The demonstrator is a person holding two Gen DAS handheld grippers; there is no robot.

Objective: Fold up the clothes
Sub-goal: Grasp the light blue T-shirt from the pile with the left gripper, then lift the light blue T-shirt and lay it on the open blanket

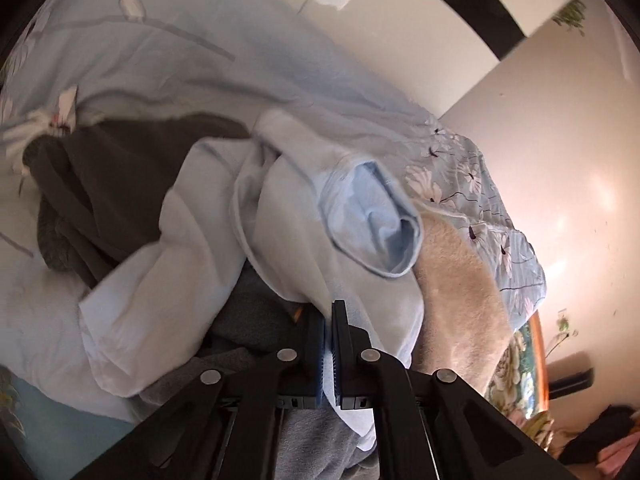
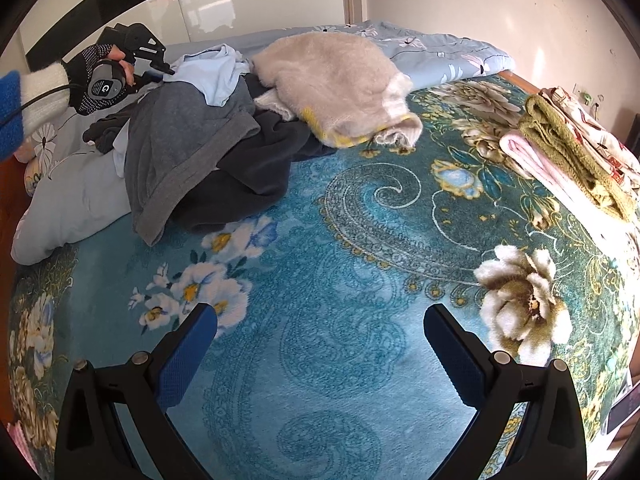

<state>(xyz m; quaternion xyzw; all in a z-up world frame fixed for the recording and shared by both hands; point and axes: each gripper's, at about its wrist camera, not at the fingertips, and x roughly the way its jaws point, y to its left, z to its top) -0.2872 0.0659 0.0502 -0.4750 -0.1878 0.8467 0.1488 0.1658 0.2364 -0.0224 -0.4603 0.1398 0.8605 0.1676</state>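
Observation:
A heap of unfolded clothes lies at the back left of the bed: a light blue shirt [image 1: 288,216], a grey garment [image 2: 168,152], a dark garment [image 2: 248,184] and a beige fluffy one [image 2: 332,76]. My left gripper [image 1: 330,332] is shut on an edge of the light blue shirt, which also shows in the right wrist view [image 2: 212,72], where the left gripper [image 2: 160,66] sits at the top of the heap. My right gripper [image 2: 320,328] is open and empty above the teal floral blanket [image 2: 340,360], well in front of the heap.
Folded items, a pink one [image 2: 536,160] under an olive towel [image 2: 568,152], are stacked at the bed's right edge. A pale blue floral quilt [image 2: 432,56] lies along the back. A white pillow [image 2: 68,208] sits left. White walls stand behind.

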